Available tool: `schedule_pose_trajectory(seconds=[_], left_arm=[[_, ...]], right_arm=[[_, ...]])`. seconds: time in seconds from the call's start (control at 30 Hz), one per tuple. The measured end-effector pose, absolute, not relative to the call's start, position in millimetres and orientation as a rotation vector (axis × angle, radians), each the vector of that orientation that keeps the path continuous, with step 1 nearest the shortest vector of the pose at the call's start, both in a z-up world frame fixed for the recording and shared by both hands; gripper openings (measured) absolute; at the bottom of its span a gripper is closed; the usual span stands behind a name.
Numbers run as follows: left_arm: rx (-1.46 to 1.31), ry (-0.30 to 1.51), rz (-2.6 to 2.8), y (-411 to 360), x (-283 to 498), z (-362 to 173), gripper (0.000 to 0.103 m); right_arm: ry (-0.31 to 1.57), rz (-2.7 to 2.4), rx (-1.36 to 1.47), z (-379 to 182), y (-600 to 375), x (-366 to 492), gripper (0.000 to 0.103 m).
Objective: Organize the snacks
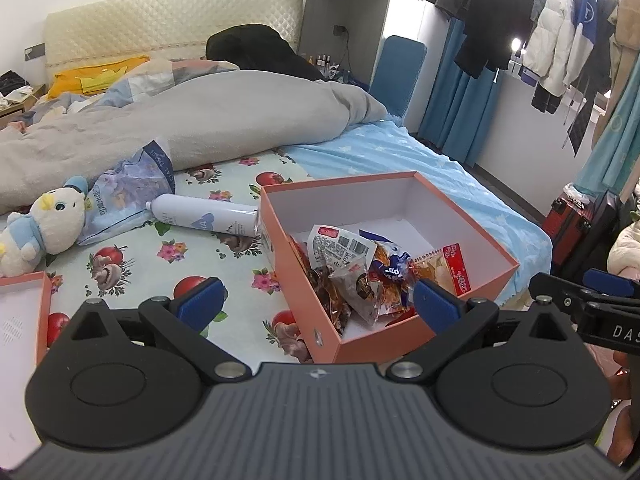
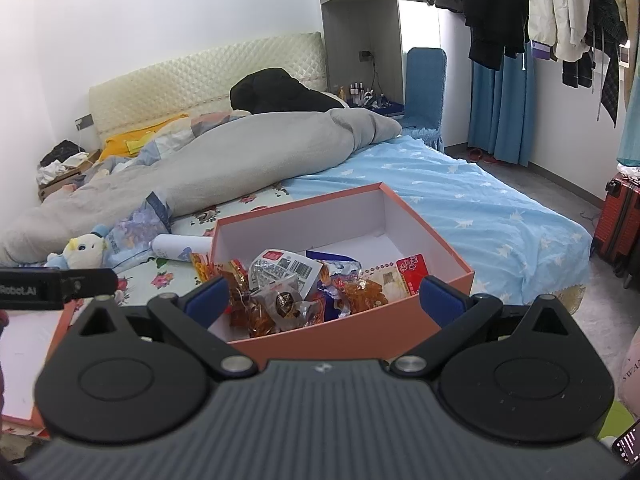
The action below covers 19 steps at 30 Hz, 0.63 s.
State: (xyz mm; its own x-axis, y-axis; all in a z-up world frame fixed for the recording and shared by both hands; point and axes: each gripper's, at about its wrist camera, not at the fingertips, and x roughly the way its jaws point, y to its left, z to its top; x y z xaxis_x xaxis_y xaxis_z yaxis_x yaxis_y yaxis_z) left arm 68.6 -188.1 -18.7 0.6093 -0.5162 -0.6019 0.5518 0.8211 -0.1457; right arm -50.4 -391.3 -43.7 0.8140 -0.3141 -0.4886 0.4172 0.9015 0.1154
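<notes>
The left claw (image 1: 316, 300) stood wide apart and empty, its blue-padded fingers (image 1: 202, 298) spread above the near corner of the orange box (image 1: 384, 340). The right claw (image 2: 324, 298) was likewise wide and empty, poised over the box's near wall (image 2: 340, 336), with the other tool's black tip showing at the left edge of its view.

The open box sat on the bed (image 1: 168, 252), on the flower-and-tomato sheet. The snacks (image 1: 360, 276) lay heaped in its near half: amber-wrapped pieces, a clear packet with a barcode label (image 2: 286, 268), a blue-and-white wrapper (image 1: 390, 264) and a packet with a red label (image 2: 412, 270) against the right wall. The far half showed bare white floor.

The box lid (image 1: 20, 312), white inside, lay at the left, near the left claw. Beyond, a white spray can (image 1: 204, 216) lay on its side touching the box's left wall; further left sat a plush toy (image 1: 44, 228) beside a bluish printed bag (image 1: 128, 188). A grey quilt (image 1: 208, 120) was bunched behind, then the quilted headboard (image 1: 168, 24), and coats (image 2: 552, 8) hanging at the right.
</notes>
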Motion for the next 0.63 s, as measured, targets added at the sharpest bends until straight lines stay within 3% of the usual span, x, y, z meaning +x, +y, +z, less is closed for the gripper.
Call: schedule_pose_trajectory(seconds=[0.63], left_arm=[[0.031,0.676,-0.607,-179.6,66.6,-18.4,0.102]], right_arm=[[0.477,-0.386,0.210,-41.6,-388.9,-50.1,0.103]])
